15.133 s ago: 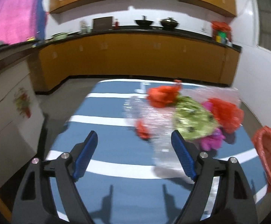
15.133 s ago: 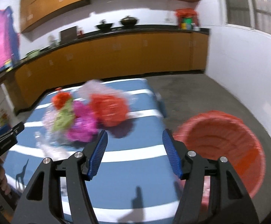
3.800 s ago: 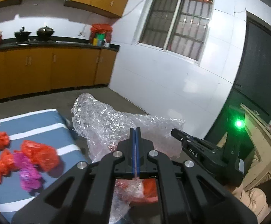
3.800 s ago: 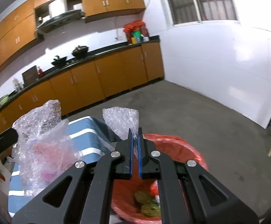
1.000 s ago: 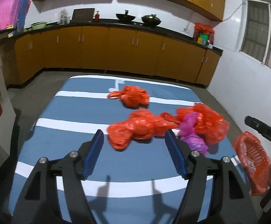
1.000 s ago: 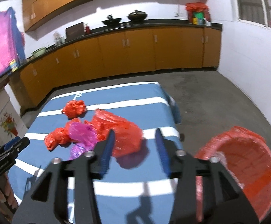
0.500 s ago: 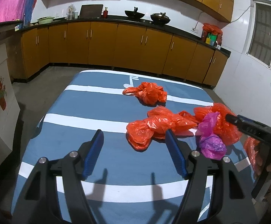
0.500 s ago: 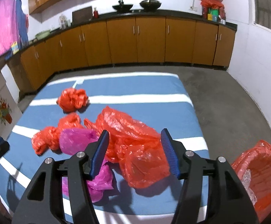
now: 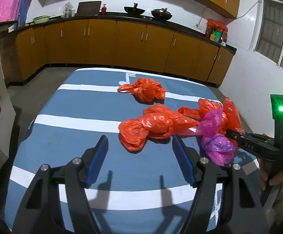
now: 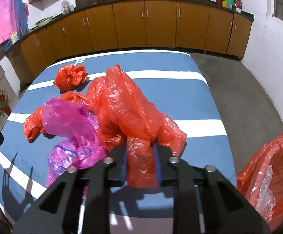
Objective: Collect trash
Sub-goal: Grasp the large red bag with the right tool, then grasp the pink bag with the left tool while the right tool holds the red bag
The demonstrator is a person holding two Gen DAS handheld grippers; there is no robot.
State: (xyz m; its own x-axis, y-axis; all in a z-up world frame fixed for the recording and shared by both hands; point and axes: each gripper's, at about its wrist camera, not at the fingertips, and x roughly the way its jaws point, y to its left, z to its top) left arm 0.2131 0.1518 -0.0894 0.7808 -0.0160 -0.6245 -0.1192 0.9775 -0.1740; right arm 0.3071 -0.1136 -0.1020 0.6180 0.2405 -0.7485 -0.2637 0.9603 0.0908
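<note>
On the blue-and-white striped table (image 10: 180,89) lie several crumpled plastic bags. My right gripper (image 10: 139,150) is closing its jaws, and a fold of the large red bag (image 10: 125,105) is pinched between the blue pads. A magenta bag (image 10: 69,120) lies against that bag's left side. In the left wrist view my right gripper (image 9: 231,132) sits at the magenta bag (image 9: 217,146). My left gripper (image 9: 139,142) hangs open over the table, just short of a long red bag (image 9: 153,124). A small red bag (image 9: 145,91) lies farther back.
A red basket with a red liner (image 10: 274,167) stands on the floor right of the table, with clear bubble wrap inside. Brown kitchen cabinets (image 9: 122,44) line the far wall. A person's hand (image 9: 272,177) grips the right tool.
My right gripper came down onto the large red bag and its jaws went from wide apart to pinching the plastic. The left gripper stayed where it was, open.
</note>
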